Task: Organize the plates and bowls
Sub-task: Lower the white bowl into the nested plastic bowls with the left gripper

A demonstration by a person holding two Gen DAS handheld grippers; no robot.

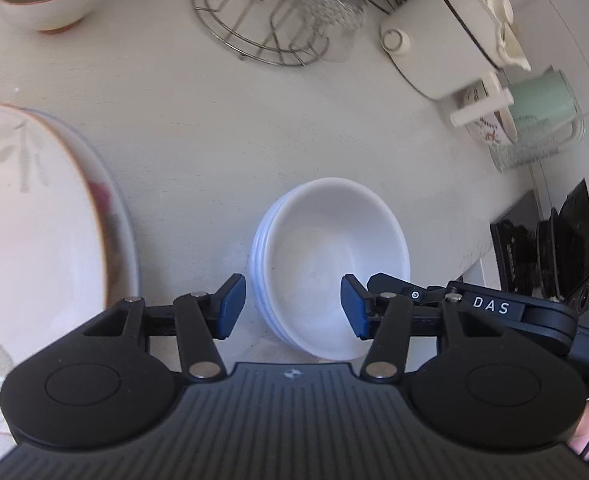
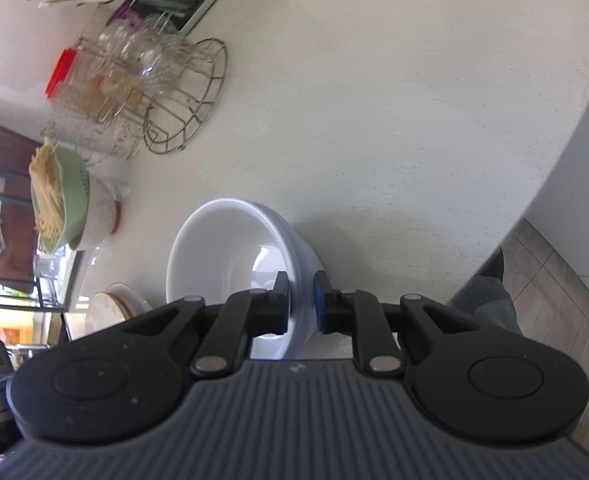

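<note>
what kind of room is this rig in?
Most likely a home kitchen or dining counter. On the pale countertop are a stack of white bowls, a wire rack holding upturned glasses, and a cream lidded pot beside a green mug.

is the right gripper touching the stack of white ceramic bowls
Touching. The right wrist view shows the right gripper shut on the rim of the stack of white ceramic bowls, one pad inside, one outside.

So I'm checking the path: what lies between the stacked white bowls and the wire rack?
Bare countertop only, between the white bowls and wire rack, in the left wrist view.
</note>
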